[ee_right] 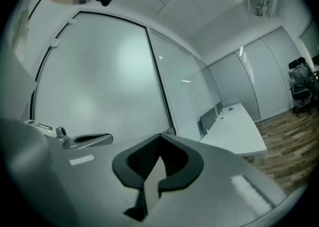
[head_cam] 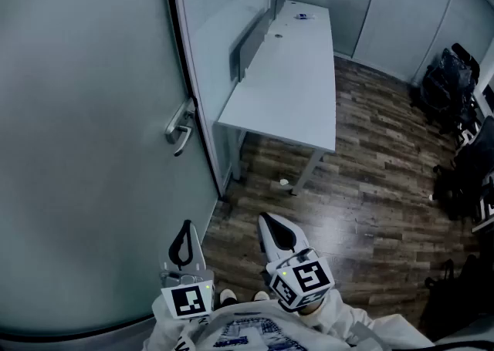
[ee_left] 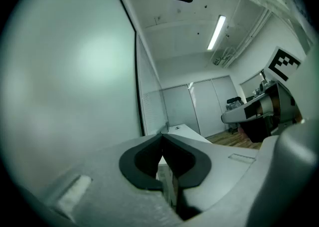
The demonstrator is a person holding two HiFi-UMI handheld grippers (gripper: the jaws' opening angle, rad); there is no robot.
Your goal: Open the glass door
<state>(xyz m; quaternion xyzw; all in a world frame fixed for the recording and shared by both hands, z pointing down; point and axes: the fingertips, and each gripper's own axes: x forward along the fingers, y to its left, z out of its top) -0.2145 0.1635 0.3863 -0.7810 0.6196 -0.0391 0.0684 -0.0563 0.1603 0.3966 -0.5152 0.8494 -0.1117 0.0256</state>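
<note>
Showing frosted glass door (head_cam: 85, 149), dark-edged, silver lever handle (head_cam: 179, 129) near its edge

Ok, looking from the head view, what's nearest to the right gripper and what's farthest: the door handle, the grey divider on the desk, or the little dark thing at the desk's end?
From the right gripper:
1. the door handle, left, on the glass door.
2. the grey divider, along the left side of the desk.
3. the little dark thing, at the desk's far end.
</note>
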